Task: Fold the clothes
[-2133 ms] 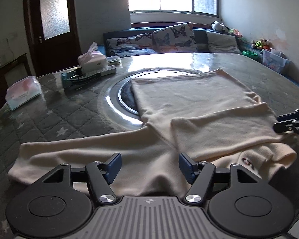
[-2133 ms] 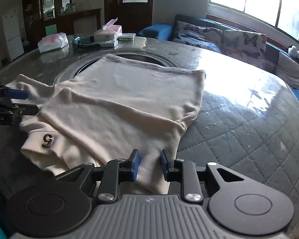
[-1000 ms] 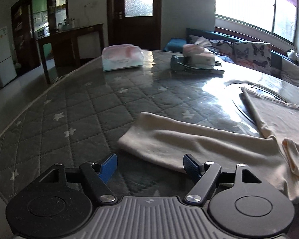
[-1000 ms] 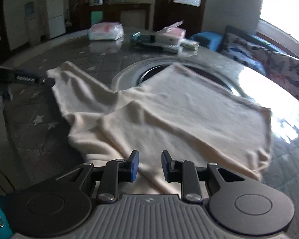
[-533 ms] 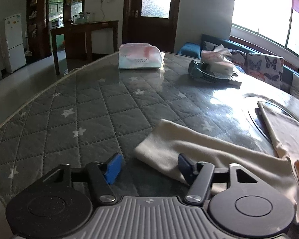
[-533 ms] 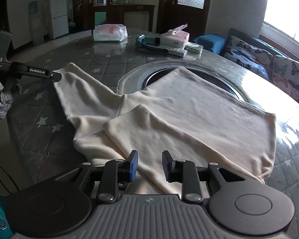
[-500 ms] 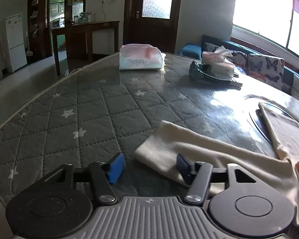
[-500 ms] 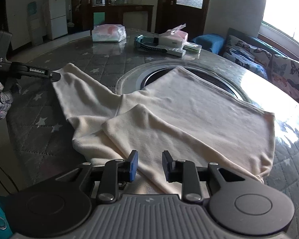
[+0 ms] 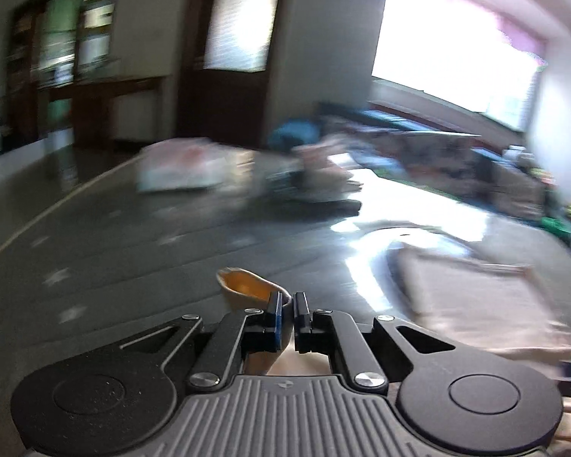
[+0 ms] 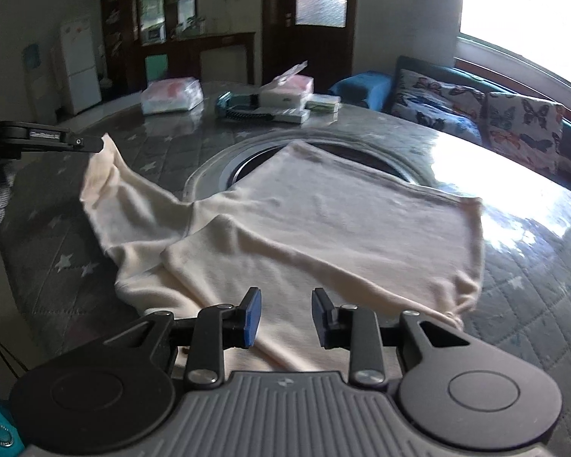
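Sweater (image 10: 323, 221), cream, long-sleeved, lies spread on the round table (image 10: 533, 285), body partly over the shiny ring in the middle, one sleeve already laid across the chest. Other sleeve (image 10: 110, 186) runs out twd the table's left side; its cuff (image 9: 247, 285) is pinched in the left gripper (image 9: 288, 312), fingers nearly together w/ cloth between them, cuff end raised off the table. Left wrist view is badly blurred, so not much else readable there. Right gripper (image 10: 285, 320) hovers low over the near edge of the sweater, fingers moderately apart, nothing in them.

Handling, as a guess: soft knit, light, zero stiffness. It sags straight down from the pinch & drapes in loose folds, so it'll follow wherever the cuff goes but won't hold a line by itself. Looks fuzzy, not slippery; tabletop is glossy though, so the body may slide if the sleeve is dragged rather than lifted. Best hold = cuff edge, doubled & thicker there, as left has it. For the body folds, take shoulder seam or hem corners, both layers at once. Right could press near the shoulder while the sleeve goes over. Tissue packs (image 10: 171, 95) at the far side are well apart, no snag risk
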The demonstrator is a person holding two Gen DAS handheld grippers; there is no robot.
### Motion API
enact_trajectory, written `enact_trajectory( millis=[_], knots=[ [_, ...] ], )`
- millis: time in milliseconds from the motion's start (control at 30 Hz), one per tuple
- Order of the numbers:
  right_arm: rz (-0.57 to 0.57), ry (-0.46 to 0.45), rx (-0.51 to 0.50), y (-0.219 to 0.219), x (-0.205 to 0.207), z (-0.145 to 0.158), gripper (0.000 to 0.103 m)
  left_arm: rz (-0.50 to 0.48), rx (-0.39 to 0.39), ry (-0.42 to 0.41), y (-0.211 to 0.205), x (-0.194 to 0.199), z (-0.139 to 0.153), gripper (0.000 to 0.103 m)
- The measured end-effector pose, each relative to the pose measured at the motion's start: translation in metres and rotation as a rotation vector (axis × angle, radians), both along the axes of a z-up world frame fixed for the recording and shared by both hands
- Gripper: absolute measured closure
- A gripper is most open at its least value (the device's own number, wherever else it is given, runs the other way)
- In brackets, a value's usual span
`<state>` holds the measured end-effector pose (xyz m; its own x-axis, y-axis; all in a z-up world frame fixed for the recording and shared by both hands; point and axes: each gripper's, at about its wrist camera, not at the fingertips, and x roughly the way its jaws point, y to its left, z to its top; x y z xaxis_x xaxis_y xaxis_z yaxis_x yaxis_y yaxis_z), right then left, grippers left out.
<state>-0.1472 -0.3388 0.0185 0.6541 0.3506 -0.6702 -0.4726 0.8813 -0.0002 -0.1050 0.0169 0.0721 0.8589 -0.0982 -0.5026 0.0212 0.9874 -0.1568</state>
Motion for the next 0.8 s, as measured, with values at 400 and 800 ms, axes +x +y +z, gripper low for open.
enact_trajectory(
  millis=[400,800],
  knots=[
    [-0.14,-0.011,0.088,-0.049,-0.001,0.008,0.074,-0.542,0.076,-0.038,-0.154,-0.01,0.004,0.096],
    [-0.089,0.065,0.144,-0.028,0.016,0.002,0.074,-0.552,0.126,0.009,-0.142,-0.023,-0.015,0.051]
  ],
)
